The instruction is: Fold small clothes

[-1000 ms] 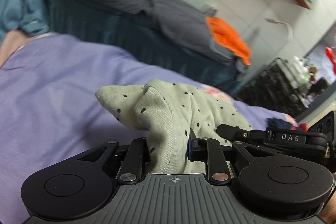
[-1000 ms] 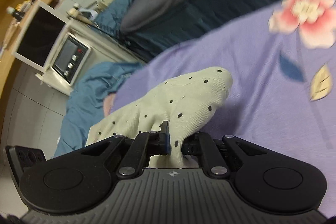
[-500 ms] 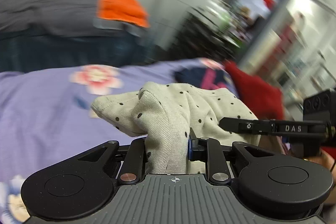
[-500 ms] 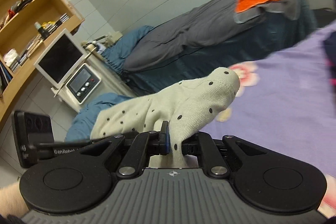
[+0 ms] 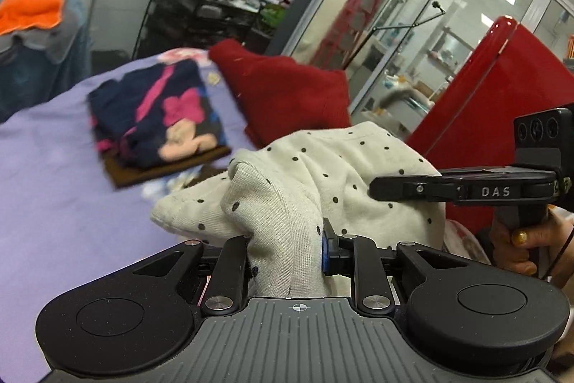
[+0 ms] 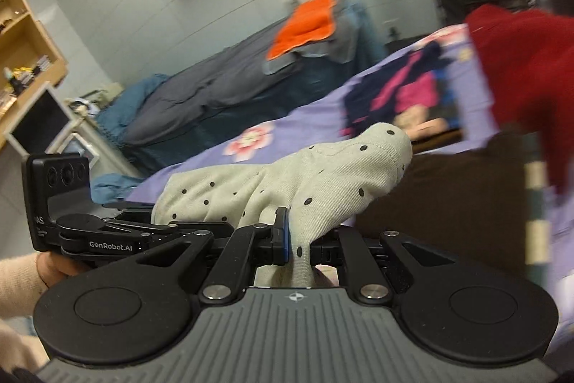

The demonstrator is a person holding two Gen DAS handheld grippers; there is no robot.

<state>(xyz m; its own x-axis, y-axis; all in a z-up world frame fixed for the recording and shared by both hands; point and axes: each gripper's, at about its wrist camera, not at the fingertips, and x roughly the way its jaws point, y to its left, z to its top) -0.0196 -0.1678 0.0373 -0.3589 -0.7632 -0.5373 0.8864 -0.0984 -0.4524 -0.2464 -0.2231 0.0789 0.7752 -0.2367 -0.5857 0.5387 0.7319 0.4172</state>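
Observation:
A cream garment with black dots [image 5: 315, 174] is held up off the purple bed sheet [image 5: 53, 189] by both grippers. My left gripper [image 5: 285, 246] is shut on one bunched end of it. My right gripper [image 6: 299, 243] is shut on the other end [image 6: 323, 174], and it also shows at the right of the left wrist view [image 5: 466, 191]. The cloth hangs bunched between them. A stack of folded clothes with a navy and pink piece on top [image 5: 161, 121] lies on the sheet beyond, also in the right wrist view [image 6: 401, 96].
A red cloth [image 5: 287, 96] lies on the bed next to the stack. A red cabinet [image 5: 502, 103] stands at the right. A second bed with grey cover and orange cloth [image 6: 305, 24] is behind. A black wire rack [image 5: 201, 13] stands by the wall.
Both grippers have swung to the right with the dotted garment in them. The folded stack and red cloth have come into view; the shelf and monitor side has slid away.

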